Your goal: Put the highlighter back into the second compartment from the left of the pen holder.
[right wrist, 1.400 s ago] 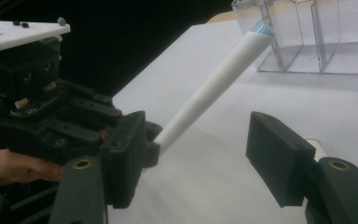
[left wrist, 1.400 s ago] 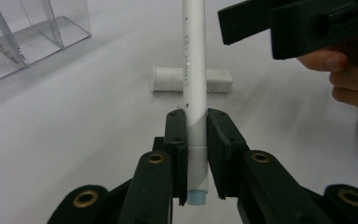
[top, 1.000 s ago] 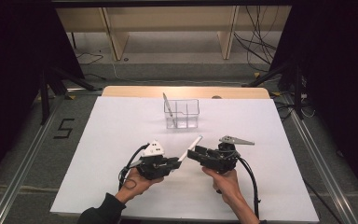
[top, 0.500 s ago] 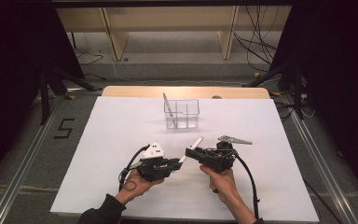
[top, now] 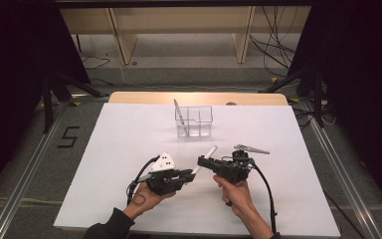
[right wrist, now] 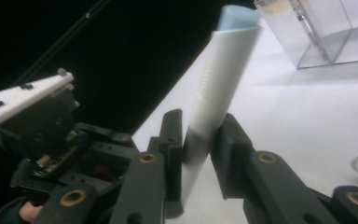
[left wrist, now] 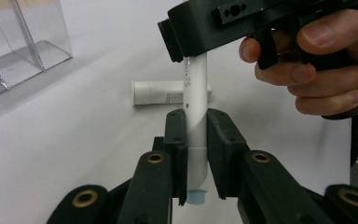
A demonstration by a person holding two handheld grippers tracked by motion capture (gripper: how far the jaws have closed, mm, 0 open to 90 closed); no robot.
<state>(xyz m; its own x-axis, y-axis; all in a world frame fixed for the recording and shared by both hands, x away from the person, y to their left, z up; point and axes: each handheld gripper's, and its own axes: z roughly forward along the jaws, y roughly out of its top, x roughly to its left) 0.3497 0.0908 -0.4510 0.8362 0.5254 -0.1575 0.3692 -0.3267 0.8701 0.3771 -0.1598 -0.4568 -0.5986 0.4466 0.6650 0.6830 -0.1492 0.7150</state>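
Observation:
A white marker [top: 205, 157] with a light-blue end [right wrist: 237, 16] is held between both grippers, above the table's near middle. My left gripper [top: 191, 173] is shut on its lower body [left wrist: 196, 140]. My right gripper [top: 202, 160] comes from the right. Its jaws have just been closing with the marker between them, and its pads now press on the barrel [right wrist: 214, 107]. In the left gripper view my own jaws [left wrist: 196, 116] clamp the marker, and the right gripper's black body [left wrist: 242, 23] sits over its far end.
A clear compartment box [top: 194, 121] with a pen [top: 179, 113] leaning in it stands further back on the white table [top: 119, 149]. A short white cap-like tube [left wrist: 161, 92] lies on the table just beyond the marker. Cables trail from both grippers.
The right gripper's jaws have closed onto the marker that the left gripper holds. Both hands have kept their places.

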